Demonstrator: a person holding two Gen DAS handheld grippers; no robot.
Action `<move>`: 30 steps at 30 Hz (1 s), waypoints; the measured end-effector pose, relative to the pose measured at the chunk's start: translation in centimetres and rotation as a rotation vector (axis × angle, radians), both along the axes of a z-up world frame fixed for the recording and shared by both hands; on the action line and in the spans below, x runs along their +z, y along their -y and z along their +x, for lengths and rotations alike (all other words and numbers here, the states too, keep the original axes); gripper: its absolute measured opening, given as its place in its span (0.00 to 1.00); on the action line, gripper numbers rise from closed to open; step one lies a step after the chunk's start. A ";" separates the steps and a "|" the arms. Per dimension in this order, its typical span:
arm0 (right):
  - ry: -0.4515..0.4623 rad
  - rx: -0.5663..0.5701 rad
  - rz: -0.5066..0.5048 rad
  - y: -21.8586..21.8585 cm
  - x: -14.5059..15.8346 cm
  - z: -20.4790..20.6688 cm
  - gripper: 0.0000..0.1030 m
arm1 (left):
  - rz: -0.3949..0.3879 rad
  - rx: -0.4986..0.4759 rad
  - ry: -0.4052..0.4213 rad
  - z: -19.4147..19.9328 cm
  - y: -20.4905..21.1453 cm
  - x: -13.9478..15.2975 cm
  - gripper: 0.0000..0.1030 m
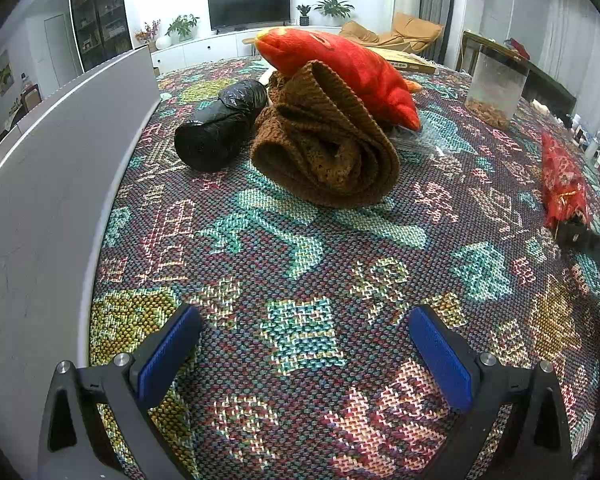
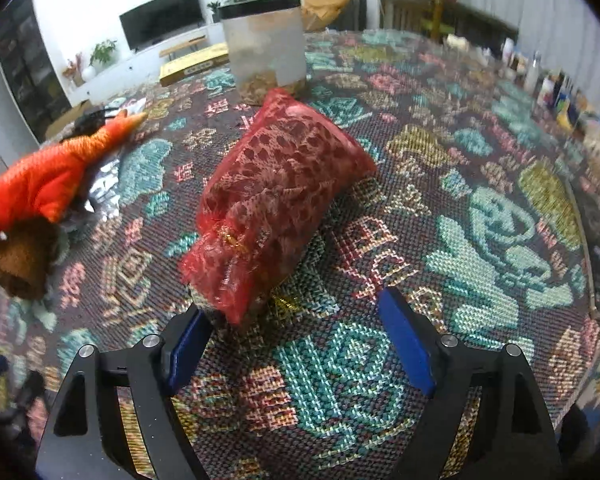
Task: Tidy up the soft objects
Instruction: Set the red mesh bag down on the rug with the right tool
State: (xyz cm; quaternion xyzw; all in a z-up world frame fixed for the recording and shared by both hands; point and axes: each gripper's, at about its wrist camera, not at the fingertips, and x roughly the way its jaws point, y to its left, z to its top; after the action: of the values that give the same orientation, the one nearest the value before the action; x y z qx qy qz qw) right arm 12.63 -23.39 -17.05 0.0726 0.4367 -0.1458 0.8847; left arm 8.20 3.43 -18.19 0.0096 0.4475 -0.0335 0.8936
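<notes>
The red lace pouch (image 2: 276,200) lies on the patterned tablecloth (image 2: 480,220), its gathered mouth just ahead of the right gripper (image 2: 296,336), whose jaws stand wide with nothing clamped. This looks like the approach to picking it up: next, slide the pads round the mouth and close. The left gripper (image 1: 304,344), also spread and empty, faces the brown knit (image 1: 324,148), red plush fish (image 1: 340,64) and black roll (image 1: 220,128) beside a grey box wall (image 1: 52,184).

A red lace pouch (image 2: 276,200) lies on its side apart from a pile where an orange-red plush fish (image 1: 340,68) rests on a folded brown knit (image 1: 328,148), a black rolled bundle (image 1: 220,124) just beside.
</notes>
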 end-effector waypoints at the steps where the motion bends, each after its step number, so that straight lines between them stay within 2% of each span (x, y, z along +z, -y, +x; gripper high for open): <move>1: 0.003 -0.001 -0.020 -0.3 0.0 0.0 0.82 | 0.000 0.000 0.000 0.0 0.0 0.0 1.00; 7: 0.022 -0.006 -0.009 0.2 0.1 -1.2 0.83 | 0.000 0.000 0.000 0.0 0.0 0.0 1.00; 30: 0.027 -0.003 -0.005 0.2 0.0 -1.2 0.83 | -0.001 0.000 0.001 0.0 0.0 0.0 1.00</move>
State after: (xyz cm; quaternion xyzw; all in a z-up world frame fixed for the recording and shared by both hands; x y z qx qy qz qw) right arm 11.46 -23.54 -17.05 0.0732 0.4243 -0.1474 0.8904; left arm 8.23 3.42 -18.23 0.0095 0.4470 -0.0338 0.8938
